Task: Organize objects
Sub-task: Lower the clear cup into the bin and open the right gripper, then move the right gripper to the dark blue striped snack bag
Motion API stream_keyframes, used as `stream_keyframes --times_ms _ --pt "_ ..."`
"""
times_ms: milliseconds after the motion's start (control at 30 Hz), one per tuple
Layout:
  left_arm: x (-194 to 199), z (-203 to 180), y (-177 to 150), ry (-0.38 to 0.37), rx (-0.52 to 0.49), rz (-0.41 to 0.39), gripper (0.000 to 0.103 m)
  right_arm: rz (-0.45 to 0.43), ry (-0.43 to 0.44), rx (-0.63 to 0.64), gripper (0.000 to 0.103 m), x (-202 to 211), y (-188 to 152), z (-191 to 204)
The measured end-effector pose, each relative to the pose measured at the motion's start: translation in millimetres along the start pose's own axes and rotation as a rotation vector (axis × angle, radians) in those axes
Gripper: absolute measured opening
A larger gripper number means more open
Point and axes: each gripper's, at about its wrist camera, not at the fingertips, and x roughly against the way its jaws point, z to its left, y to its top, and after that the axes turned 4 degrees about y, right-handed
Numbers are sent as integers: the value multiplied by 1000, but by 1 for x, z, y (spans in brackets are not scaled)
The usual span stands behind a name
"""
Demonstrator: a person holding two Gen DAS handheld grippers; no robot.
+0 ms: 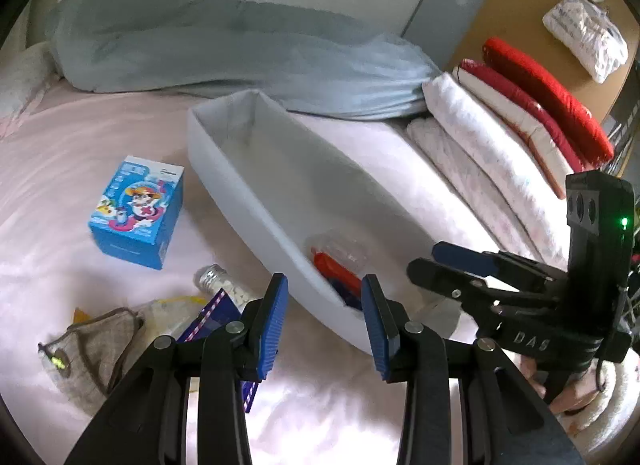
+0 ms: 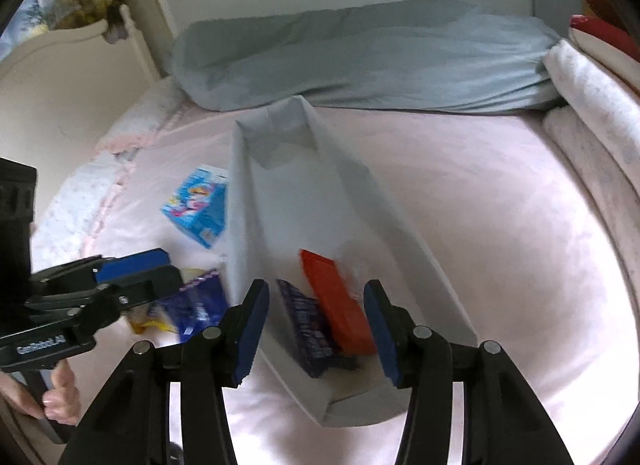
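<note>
Left wrist view: left gripper [image 1: 324, 317] part open, empty. Blue carton [image 1: 138, 211] left of grey bin [image 1: 240, 185]; light, stiff, best pinched across flat sides.

Right wrist view: right gripper [image 2: 316, 329] part open, empty, above bin's near end holding orange box [image 2: 336, 301].

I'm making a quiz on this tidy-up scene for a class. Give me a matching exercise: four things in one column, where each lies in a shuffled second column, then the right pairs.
Things
1. orange pack
2. blue cartoon box
3. grey pillow
4. red cushions

Places
A. on the pink sheet, outside the white bin, to its left in both views
B. along the head of the bed, behind the bin
C. inside the bin, at its near end
D. stacked with white bedding at the right edge of the bed

Pairs: 1-C, 2-A, 3-B, 4-D
</note>
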Motion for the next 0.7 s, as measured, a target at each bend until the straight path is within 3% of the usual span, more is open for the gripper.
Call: stream_keyframes --times_ms 467,600,700 --pt "43 44 -27 133 49 -81 37 -46 88 291 48 -13 -31 91" --pt "54 58 -38 192 57 -103 37 -11 164 298 48 -29 -39 108" --pt "57 69 -48 226 55 -97 37 -7 134 305 48 -42 -42 114"
